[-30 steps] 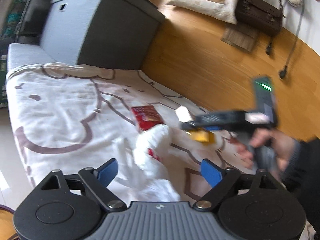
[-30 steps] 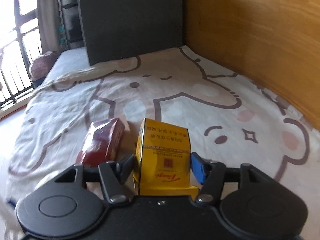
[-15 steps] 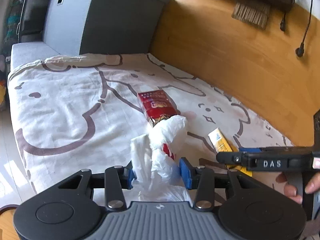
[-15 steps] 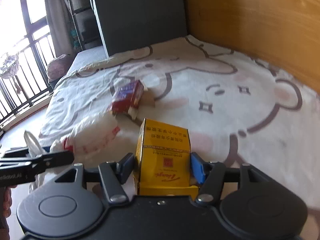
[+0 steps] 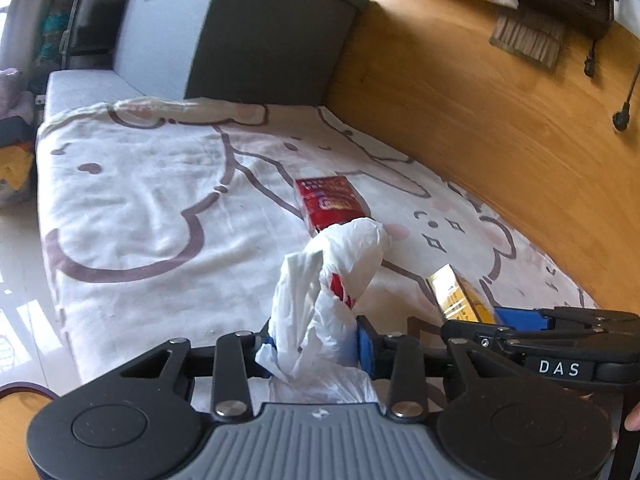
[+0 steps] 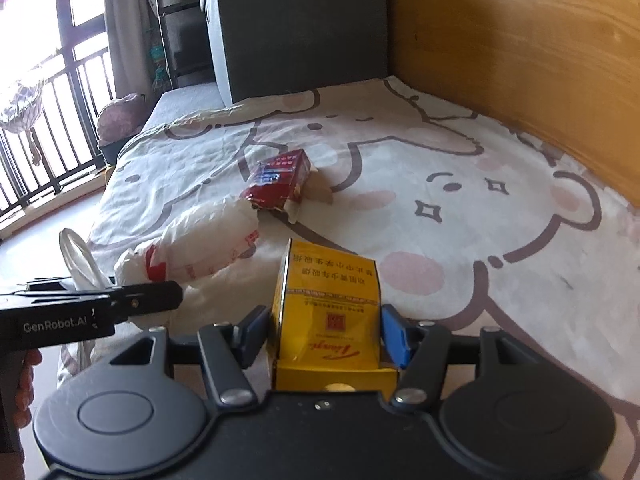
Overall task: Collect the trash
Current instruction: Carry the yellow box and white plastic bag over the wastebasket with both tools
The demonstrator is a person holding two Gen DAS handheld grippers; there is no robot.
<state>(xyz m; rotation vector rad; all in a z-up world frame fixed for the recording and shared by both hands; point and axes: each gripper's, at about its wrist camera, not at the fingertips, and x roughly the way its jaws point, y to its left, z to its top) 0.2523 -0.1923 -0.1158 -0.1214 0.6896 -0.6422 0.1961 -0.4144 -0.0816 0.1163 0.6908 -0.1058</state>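
Observation:
A crumpled white plastic bag (image 5: 348, 252) with red print lies on the cartoon-print blanket (image 5: 140, 200). My left gripper (image 5: 318, 340) has its jaws closing on the bag's near end, and the blue pads press the plastic from both sides. In the right wrist view the bag (image 6: 200, 244) lies at left, with the left gripper (image 6: 160, 292) at its near end. My right gripper (image 6: 326, 328) is shut on a yellow carton (image 6: 328, 300), held upright just right of the bag. The same carton (image 5: 456, 292) shows in the left wrist view. A red packet (image 5: 330, 202) lies beyond the bag.
A dark grey cabinet (image 5: 260, 32) stands at the bed's far end. A wooden panel (image 5: 480, 120) runs along the right side. A balcony railing (image 6: 40, 120) and floor lie off the bed's left edge. A person's hand (image 6: 24, 380) holds the left gripper's handle.
The left jaws came in from wide open and closed onto the white bag. The right gripper carried the yellow carton back from the red packet to beside the bag.

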